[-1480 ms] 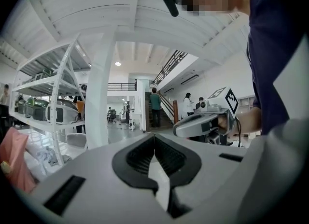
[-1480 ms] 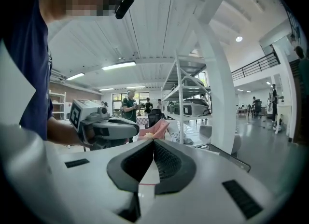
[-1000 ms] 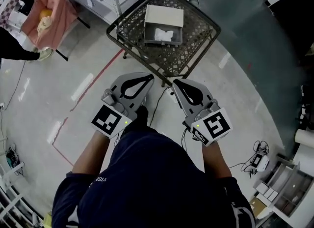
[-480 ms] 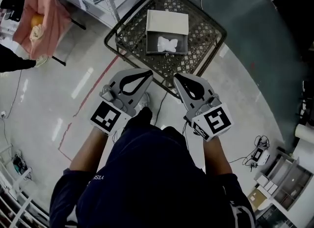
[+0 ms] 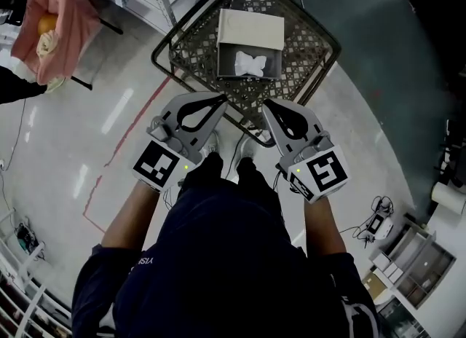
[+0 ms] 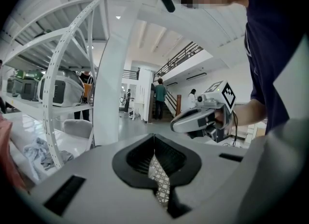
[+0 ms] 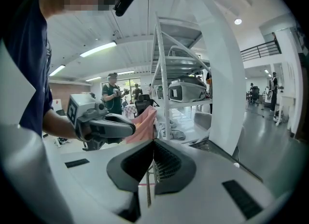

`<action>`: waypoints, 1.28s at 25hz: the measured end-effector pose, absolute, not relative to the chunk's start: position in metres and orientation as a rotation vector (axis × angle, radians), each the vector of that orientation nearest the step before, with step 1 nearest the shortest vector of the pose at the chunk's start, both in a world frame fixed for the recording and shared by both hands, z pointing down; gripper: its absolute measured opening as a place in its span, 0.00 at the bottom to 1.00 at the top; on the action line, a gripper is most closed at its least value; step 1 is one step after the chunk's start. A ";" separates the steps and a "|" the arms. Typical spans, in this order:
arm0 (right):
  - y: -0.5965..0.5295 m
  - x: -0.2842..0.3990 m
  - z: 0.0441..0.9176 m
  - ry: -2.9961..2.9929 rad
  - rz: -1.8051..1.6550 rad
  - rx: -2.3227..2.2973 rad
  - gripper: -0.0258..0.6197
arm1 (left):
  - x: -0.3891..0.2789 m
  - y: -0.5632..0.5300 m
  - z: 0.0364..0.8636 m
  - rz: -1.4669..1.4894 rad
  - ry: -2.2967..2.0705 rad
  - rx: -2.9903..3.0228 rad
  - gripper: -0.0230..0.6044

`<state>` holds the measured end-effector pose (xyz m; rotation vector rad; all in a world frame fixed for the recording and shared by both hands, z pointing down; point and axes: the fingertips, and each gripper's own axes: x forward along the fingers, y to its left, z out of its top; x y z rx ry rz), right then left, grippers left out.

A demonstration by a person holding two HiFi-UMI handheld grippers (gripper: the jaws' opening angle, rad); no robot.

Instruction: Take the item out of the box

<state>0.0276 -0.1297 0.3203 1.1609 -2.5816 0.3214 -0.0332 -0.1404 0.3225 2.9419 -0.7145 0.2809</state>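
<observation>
Item (image 5: 251,63) lies in the open box (image 5: 228,66); left tool (image 5: 221,98), right tool (image 5: 266,103) clenched empty.

The box (image 5: 251,28) looks like pale matt cardboard with smooth faces; the item (image 5: 249,63) inside is white and crumpled — paper or thin cloth, hard to tell which. The bench (image 5: 195,63) under it is a dark metal lattice with a dull finish. The left gripper (image 5: 221,99) and right gripper (image 5: 268,104) have smooth matt grey plastic shells, and their fingers (image 6: 137,158) are lined with black ribbed pads (rubbery by the look). The floor (image 5: 80,140) is pale and glossy, streaked with reflected light. A pink cloth (image 5: 65,16) hangs soft and matt; the shelf frame (image 7: 163,88) is white painted metal.
</observation>
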 end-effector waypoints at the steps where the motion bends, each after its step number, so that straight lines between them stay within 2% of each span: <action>1: -0.133 0.028 0.322 -2.581 0.322 1.152 0.08 | -0.033 -0.144 0.325 0.282 -0.722 2.938 0.05; 14: -0.178 0.059 0.351 -2.594 0.311 1.000 0.08 | -0.007 -0.174 0.349 0.349 -0.851 2.850 0.05; 32: -0.238 0.085 0.470 -2.432 0.329 0.767 0.08 | 0.009 -0.218 0.427 0.430 -0.955 2.681 0.05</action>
